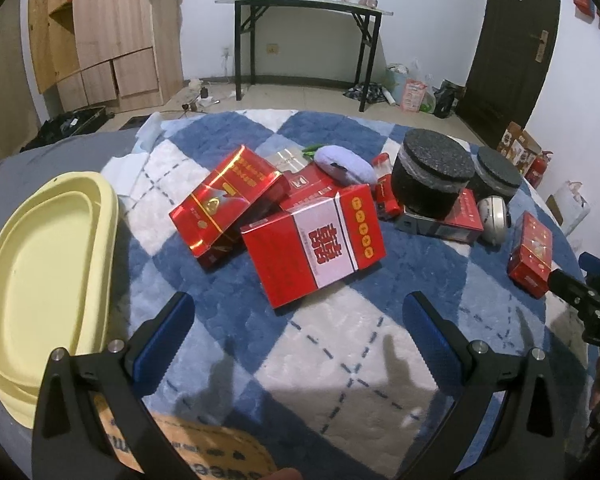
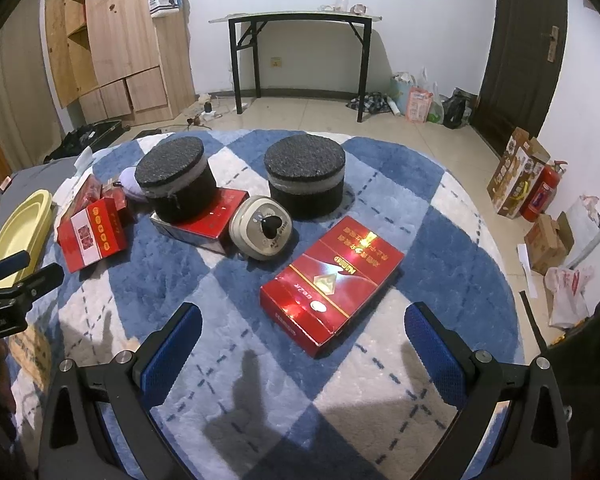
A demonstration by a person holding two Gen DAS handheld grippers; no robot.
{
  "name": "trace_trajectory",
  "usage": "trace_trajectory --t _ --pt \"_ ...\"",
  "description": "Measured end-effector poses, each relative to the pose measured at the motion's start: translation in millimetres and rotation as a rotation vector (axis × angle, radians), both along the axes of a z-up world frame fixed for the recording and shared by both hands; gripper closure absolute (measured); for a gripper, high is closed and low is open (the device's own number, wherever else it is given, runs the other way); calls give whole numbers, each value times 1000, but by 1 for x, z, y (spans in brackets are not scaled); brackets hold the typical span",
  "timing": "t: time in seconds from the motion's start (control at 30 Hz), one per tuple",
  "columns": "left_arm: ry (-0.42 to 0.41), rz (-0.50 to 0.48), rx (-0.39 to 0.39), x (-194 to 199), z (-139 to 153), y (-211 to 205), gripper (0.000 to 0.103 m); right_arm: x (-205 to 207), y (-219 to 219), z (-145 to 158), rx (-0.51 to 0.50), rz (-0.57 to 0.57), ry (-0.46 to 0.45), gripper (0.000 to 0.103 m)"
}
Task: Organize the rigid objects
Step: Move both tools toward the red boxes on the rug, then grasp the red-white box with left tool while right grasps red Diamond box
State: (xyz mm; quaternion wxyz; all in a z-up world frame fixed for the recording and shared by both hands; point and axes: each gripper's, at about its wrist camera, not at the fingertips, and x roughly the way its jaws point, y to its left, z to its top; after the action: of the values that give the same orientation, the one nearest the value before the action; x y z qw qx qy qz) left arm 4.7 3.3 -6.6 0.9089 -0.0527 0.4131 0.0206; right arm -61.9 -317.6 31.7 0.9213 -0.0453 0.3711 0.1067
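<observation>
Boxes, red and rigid, lie scattered over the blue-and-white checked rug (image 2: 340, 400) that covers our table. In the left wrist view, the left gripper (image 1: 298, 340) hangs spread wide and empty over bare rug near the front edge. Just ahead of it sits a red-and-white box (image 1: 314, 242), leaning against a shiny red box (image 1: 224, 200) behind it. A yellow tray (image 1: 40, 280) rests at the left edge, off the rug, empty inside.

Our right gripper (image 2: 304, 344) is likewise spread and holds nothing. A flat red carton (image 2: 332, 280) lies just beyond its fingertips, angled toward the right edge, with open rug on all sides of it. Behind it a round white gadget (image 2: 262, 232) touches a low red case (image 2: 204, 220), and a black foam tub (image 2: 176, 184) stands on that case. A second foam tub (image 2: 305, 176) stands alone near the far edge, apart from the rest. A lilac pouch (image 2: 130, 184) lies behind the left tub.

Most free room is along the front edge and toward the right side of the rug; the far-left part is crowded.
</observation>
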Motion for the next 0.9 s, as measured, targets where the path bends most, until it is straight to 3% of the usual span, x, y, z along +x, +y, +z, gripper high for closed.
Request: trace_trajectory --t 0.47,0.67,0.9 --pt "22 57 -27 1 -12 -1 0 8 -4 -9 74 -3 35 0" --pt "42 123 -103 3 -22 -7 0 24 -29 -19 253 -121 61 0" --pt "-46 165 41 7 -21 -30 0 44 -56 -41 439 -316 117 0"
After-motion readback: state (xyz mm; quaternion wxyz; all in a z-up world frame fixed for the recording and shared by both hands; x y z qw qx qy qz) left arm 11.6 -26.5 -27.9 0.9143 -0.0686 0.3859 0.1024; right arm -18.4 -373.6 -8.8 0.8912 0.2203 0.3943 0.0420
